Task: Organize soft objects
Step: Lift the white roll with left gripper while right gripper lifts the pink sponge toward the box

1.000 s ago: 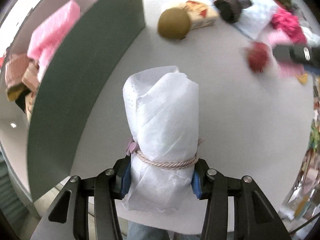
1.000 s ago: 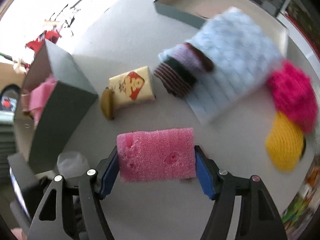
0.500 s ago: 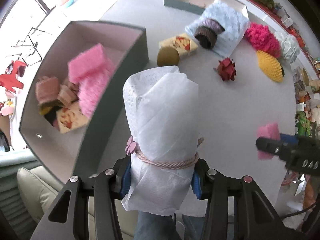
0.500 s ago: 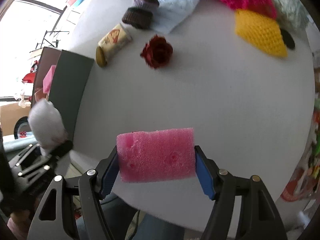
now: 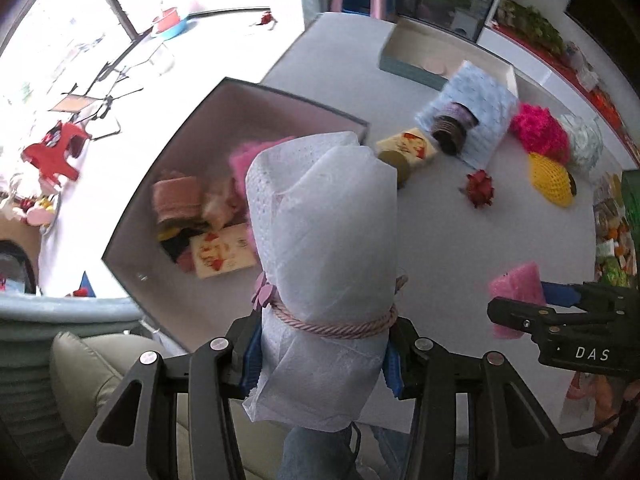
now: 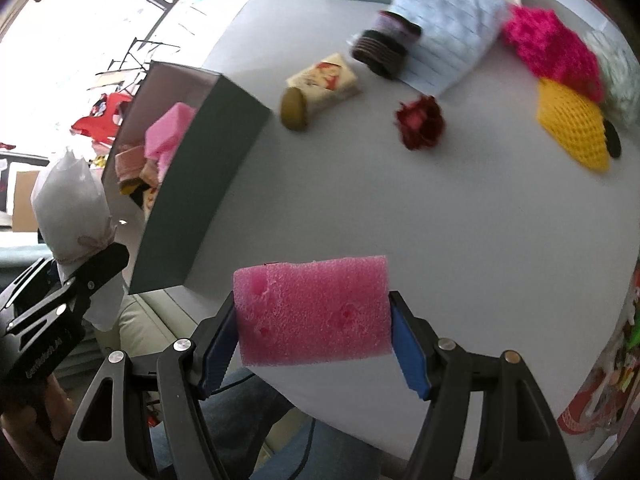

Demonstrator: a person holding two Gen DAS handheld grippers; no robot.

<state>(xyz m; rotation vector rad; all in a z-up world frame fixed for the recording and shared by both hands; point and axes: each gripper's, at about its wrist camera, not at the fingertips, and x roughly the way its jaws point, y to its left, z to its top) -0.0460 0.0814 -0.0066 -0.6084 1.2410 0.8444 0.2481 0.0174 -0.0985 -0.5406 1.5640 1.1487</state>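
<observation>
Both hands loaded. My left gripper [image 5: 322, 354] is clamped on the white wrapped bundle [image 5: 320, 248], pads pressing its waist just under the pink cord [image 5: 332, 326] tied round it. My right gripper [image 6: 312, 340] is clamped on the pink foam block [image 6: 312, 310], one pad on each short end.

Target as I read it: the grey box [image 5: 280, 100] at the table's left edge, already holding soft pieces, among them a pink foam slab [image 6: 168, 132].

Key relation: in the left wrist view the bundle stands along the fingers, its long axis running straight away from the camera, and its top overlaps the box's open mouth. The box interior shows just left of and beyond it. So the left hand is the nearer one; a short carry forward and left should put the bundle over the opening. Whether it clears the near wall I can't tell, as the bundle hides that edge.

The right hand is further off. From its camera the foam block lies crosswise between the fingers, long axis square to them, over bare white table [image 6: 440, 220], with the box up and to the left and the left gripper between. I judge the left should go first, or the two will crowd at the box.

Left loose on the table: red flower [image 6: 420, 126], yellow knit piece [image 6: 570, 126], magenta knit piece [image 6: 552, 48], blue quilted cloth [image 6: 448, 24].
</observation>
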